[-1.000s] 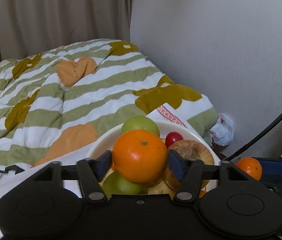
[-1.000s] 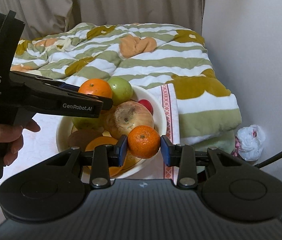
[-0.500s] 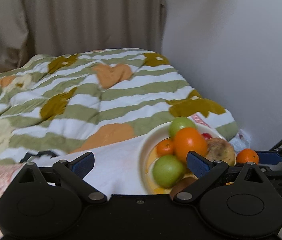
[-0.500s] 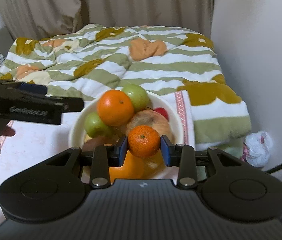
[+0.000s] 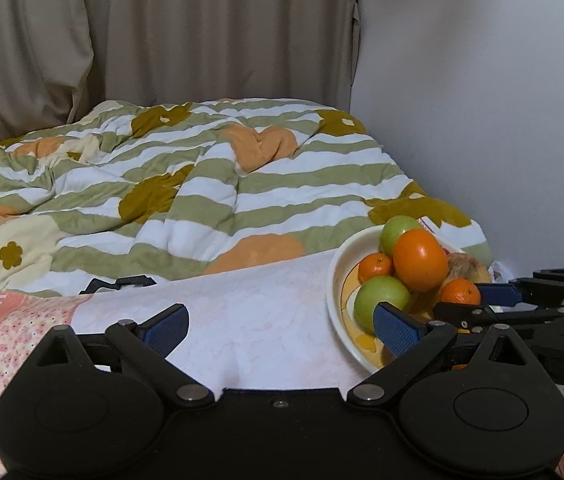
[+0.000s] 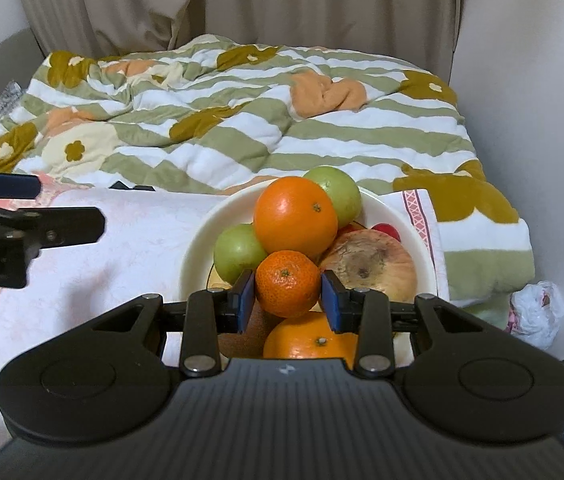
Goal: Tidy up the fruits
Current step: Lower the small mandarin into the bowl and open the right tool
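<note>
A cream bowl [image 6: 198,240] [image 5: 335,276] on a white cloth holds a pile of fruit. A big orange [image 6: 295,215] [image 5: 419,260] sits on top, with green apples [image 6: 238,252] [image 6: 335,190], a brown-spotted fruit [image 6: 369,266], a red fruit [image 6: 387,232] and another orange [image 6: 309,344]. My right gripper [image 6: 287,300] is shut on a small mandarin [image 6: 287,283] [image 5: 459,292] just above the bowl's near side. My left gripper [image 5: 280,324] is open and empty, left of the bowl over the cloth; it also shows in the right wrist view [image 6: 22,208].
A striped green and white quilt [image 6: 242,120] covers the bed behind the bowl. A curtain [image 5: 162,40] hangs at the back and a white wall [image 5: 481,100] runs along the right. A crumpled plastic bag [image 6: 535,312] lies right of the bed. A small black object [image 5: 118,283] lies at the quilt's edge.
My left gripper let go of the big orange on top of the pile, opened wide and drew back to the left. My right gripper kept hold of the mandarin and moved over the bowl.
</note>
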### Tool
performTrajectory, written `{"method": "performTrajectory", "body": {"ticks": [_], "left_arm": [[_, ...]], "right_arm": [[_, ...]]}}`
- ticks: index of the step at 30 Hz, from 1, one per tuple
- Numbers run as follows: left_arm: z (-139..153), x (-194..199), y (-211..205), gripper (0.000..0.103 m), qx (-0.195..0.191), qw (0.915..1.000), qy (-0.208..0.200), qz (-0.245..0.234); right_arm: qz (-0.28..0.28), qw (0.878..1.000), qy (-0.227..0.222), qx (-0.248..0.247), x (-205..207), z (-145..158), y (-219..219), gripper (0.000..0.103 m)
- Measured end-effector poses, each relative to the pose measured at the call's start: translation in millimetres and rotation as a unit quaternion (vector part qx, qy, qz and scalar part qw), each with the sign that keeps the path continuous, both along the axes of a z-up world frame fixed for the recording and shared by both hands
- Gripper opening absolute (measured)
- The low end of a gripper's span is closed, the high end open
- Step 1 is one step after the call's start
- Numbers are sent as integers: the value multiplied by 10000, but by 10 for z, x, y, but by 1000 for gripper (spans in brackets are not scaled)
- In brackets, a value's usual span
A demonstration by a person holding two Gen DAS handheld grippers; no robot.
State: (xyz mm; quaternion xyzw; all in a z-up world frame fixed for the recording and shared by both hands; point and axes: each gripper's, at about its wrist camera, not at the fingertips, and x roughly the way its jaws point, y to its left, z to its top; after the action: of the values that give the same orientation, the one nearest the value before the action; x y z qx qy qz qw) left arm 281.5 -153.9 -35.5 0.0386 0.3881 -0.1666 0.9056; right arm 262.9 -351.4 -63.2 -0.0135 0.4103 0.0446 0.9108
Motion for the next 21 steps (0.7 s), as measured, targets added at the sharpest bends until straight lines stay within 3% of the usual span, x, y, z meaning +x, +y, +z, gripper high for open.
{"method": "performTrajectory", "body": {"ticks": [6,8,10,11,21], "left_arm": [[-42,-36,83,100,53,9999,11,-99],[-43,-54,96,101,55,9999,14,-118],[-36,-83,106,101,72,9999,-10,-121],[-29,-98,109,101,85,9999,-21,-119],[160,-393,168,101,65,9998,-199,66]], "right_arm": [[-36,9999,-76,-136,-10,-55,99,52],[-21,9996,-154,-224,-35,-54,144,62],[-14,9992,-241,-308,-67,-36,172,84],[-20,9990,-290,-326,-87,-21,176,87],[45,9984,-470,-300,-274,143,190,89]]}}
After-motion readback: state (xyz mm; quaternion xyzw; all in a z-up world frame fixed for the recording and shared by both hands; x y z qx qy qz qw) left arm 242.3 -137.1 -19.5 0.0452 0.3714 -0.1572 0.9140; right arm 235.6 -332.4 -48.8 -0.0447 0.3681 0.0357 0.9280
